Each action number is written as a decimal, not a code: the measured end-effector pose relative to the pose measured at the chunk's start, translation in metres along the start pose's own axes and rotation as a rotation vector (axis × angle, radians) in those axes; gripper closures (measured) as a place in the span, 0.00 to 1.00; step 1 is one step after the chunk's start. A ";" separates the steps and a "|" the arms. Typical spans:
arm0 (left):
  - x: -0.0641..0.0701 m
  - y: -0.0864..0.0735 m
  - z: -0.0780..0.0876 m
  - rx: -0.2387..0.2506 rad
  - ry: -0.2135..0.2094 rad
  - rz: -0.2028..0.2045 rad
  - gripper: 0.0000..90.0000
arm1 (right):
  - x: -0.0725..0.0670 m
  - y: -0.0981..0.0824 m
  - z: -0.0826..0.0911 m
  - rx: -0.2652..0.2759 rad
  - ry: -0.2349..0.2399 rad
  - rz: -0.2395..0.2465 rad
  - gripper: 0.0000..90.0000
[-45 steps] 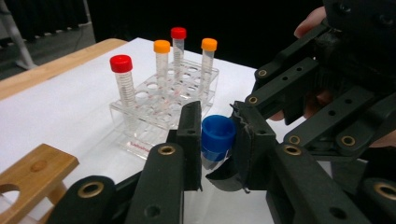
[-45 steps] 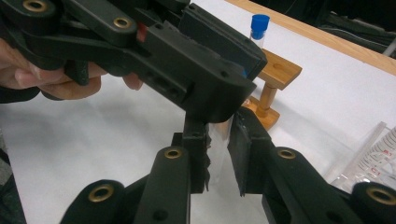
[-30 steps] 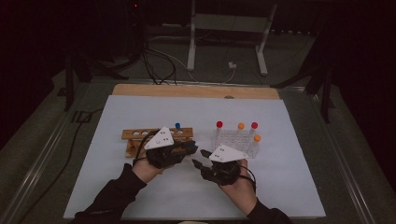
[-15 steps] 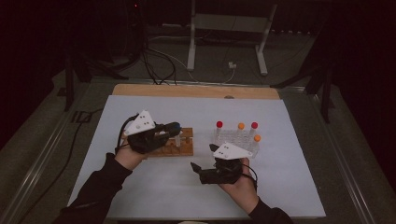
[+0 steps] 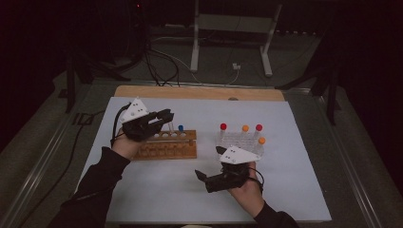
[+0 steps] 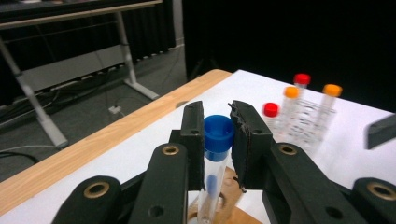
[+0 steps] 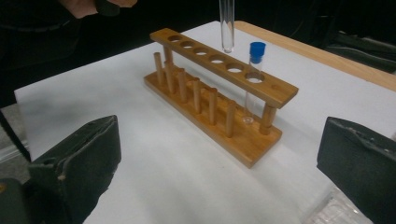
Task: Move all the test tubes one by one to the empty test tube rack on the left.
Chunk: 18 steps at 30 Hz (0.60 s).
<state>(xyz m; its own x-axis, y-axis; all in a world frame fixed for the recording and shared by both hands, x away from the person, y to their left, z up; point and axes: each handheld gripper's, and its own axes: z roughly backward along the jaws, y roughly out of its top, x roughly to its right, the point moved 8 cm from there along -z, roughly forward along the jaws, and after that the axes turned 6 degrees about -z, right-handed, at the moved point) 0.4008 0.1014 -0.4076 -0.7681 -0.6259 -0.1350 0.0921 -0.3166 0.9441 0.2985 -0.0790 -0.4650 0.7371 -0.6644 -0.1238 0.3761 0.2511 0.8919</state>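
Surface: white mat, dark room.
Done: one blue-capped tube sits in wooden rack.
Left gripper: clamped on second blue-capped tube, over rack.
Right gripper: jaws just opened wide, empty.
Left: red/orange tubes in clear rack.

The left gripper, raised, is clamped tight, while the right gripper, apparently low, has just been opening.

No text, label, brand, number or sign could be read anywhere in these pictures. The caps of the clear plastic tubes were plain red, orange and blue. The light-brown wooden tube rack showed bare wood on the faces in view. The grey three-cornered plate carried a few small dark dots, perhaps holes rather than marks; the dim high view left that unsettled.
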 end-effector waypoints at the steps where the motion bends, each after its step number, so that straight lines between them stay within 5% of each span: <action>1: -0.002 -0.002 -0.003 -0.001 0.003 0.013 0.86 | 0.000 0.000 0.000 0.000 0.007 0.000 0.00; 18: 0.000 -0.045 -0.028 -0.070 -0.010 0.069 0.86 | 0.001 0.000 0.003 0.016 0.026 0.008 0.00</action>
<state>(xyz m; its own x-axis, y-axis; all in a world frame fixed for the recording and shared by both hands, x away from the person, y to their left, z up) 0.4147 0.0956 -0.4590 -0.7645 -0.6411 -0.0672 0.1889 -0.3225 0.9275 0.2979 -0.0821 -0.4639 0.7545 -0.6438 -0.1272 0.3611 0.2454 0.8997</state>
